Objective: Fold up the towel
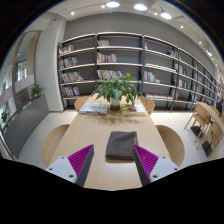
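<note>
A dark grey towel [122, 145] lies folded in a small rectangle on the light wooden table [100, 128], just ahead of my fingers and between their lines. My gripper [113, 158] is open, its purple pads [82, 157] spread wide at either side of the towel's near edge, not touching it. Nothing is held between them.
A potted green plant [117, 91] and some books or papers [94, 108] stand at the table's far end. Wooden chairs [172, 142] ring the table. Bookshelves [120, 62] line the back wall. Another table with chairs [206, 120] stands to the right.
</note>
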{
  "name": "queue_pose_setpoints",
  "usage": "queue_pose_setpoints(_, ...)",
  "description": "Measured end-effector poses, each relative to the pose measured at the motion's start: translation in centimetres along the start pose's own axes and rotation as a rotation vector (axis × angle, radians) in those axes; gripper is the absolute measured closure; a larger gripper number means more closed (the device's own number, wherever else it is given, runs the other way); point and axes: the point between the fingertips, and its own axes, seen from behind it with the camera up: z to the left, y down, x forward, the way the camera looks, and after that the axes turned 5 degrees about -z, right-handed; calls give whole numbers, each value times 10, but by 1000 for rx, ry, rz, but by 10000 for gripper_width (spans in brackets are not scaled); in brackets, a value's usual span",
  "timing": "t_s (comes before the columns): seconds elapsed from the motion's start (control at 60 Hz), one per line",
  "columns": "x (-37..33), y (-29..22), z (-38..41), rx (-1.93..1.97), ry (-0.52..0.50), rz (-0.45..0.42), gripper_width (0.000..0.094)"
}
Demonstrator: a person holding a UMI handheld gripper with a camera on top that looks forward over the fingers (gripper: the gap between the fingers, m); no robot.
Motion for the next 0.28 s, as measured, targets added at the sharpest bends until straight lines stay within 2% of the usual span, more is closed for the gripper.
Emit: queue_pose_setpoints(0.283, -41, 16, 25, -8, -8, 5, 148)
